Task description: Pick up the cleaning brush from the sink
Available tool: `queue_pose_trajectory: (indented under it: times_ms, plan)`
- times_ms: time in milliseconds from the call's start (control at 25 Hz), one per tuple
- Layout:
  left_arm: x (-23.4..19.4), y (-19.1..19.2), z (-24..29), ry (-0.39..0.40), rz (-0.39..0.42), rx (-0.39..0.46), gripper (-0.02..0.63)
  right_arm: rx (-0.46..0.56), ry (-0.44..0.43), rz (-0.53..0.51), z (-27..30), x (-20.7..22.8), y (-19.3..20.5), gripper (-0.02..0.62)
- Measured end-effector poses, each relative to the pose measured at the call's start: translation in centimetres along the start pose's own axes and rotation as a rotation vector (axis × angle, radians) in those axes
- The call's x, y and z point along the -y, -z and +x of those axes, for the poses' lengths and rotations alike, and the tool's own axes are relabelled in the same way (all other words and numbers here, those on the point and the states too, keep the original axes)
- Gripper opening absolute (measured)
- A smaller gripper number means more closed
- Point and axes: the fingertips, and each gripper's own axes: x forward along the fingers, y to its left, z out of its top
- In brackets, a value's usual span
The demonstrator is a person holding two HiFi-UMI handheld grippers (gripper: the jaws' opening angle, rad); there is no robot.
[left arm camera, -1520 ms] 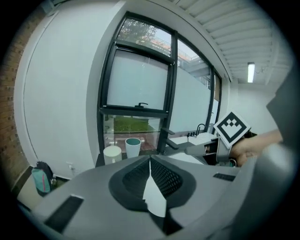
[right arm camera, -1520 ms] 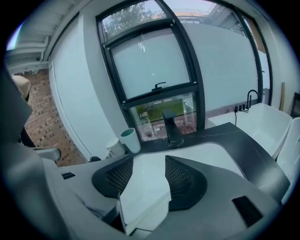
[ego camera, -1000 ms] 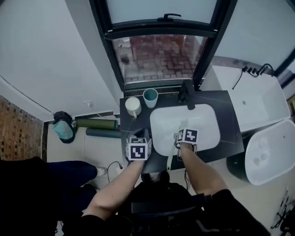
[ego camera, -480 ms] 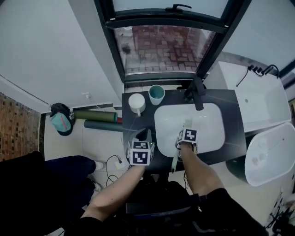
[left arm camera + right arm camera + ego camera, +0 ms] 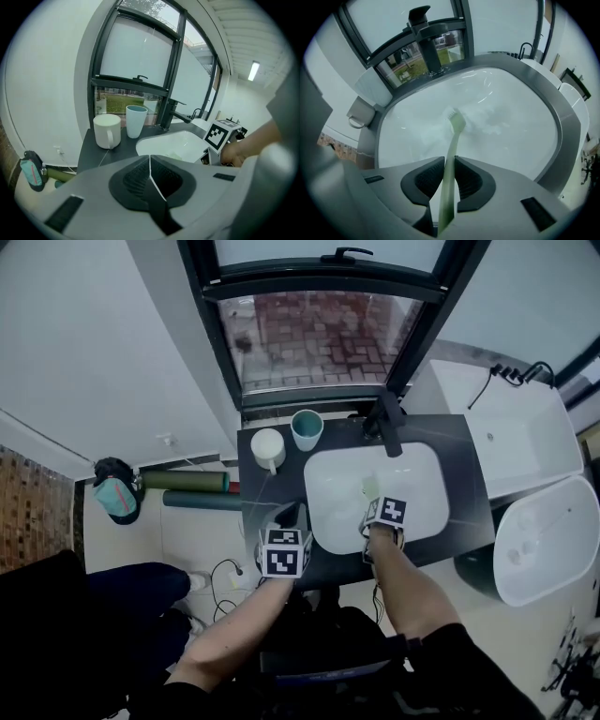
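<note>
Right claw (image 5: 449, 161), since lowered, is clamped on the cleaning brush (image 5: 455, 123); a steady lift clear of the sink (image 5: 518, 126) is advised.

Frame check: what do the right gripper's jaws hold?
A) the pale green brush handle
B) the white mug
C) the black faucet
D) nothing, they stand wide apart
A: in the right gripper view, the right gripper has its jaws pressed on the slim green handle of the cleaning brush, whose bristle head points into the white sink.

Dark countertop (image 5: 461, 476) with white mug (image 5: 268, 448), teal cup (image 5: 306, 430), inset sink (image 5: 424, 491)
</note>
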Motion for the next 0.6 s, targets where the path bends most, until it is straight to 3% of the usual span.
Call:
queue_pose_trajectory:
  times_ms: [160,320,600]
  plan:
    - [1.9,0.4,-0.8,0.013,0.012,0.028,0.012,0.06,-0.057,-0.005,-2.3,0.5,0.0,0.058]
    - [5.1,1.2,-2.7,-0.019,-0.012,0.042,0.012,0.12,-0.172,-0.009,-5.7,1.7,0.9,0.057]
    - [16.6,1.8,-6.9,-0.136,-0.038,0.128,0.012,0.164,-0.329,-0.103,-12.7,9.9,3.3,0.057]
